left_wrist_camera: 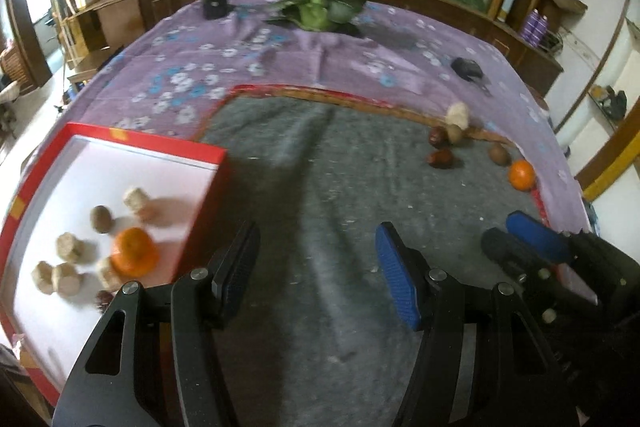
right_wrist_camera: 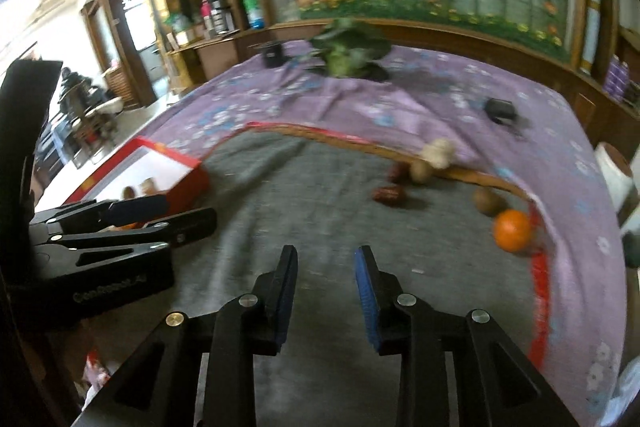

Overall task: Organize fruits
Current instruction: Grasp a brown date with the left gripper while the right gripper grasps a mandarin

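The worktop (left_wrist_camera: 280, 43) wears a purple flowered cloth; a grey mat (left_wrist_camera: 340, 207) lies on it, with a red box (left_wrist_camera: 208, 195) and loose fruit.

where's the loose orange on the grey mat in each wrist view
Left wrist: the round orange fruit lies at the right, on the grey felt mat's far right edge.
Right wrist: the same orange lies at the right, mid-height.
Shared landmark: the brown kiwi, just up-left of it in both.
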The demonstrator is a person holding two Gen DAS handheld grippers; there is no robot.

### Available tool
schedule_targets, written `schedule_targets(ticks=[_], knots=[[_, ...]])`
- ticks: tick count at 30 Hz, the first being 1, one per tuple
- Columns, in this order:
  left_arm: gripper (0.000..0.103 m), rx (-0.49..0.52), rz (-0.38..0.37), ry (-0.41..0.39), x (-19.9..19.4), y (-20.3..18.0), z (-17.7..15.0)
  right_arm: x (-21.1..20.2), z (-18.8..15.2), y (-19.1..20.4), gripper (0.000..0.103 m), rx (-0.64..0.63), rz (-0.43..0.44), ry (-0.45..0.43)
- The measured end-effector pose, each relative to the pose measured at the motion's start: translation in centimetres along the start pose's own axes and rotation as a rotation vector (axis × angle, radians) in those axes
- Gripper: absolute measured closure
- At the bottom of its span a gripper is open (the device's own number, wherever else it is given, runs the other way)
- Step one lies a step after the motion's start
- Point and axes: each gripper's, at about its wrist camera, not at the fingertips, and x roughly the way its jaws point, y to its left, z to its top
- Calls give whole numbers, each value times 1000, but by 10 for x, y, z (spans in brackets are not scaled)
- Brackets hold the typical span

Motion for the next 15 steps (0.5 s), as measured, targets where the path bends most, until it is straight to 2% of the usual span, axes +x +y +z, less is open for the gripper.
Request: schedule_targets(ticks=[8, 15], knots=[[43, 27, -48, 41, 20, -27, 6, -16, -12, -54, 70, 95, -65, -12], [43, 37, -95, 81, 39, -53, 18, -23, -19, -82, 68, 142, -91, -12]])
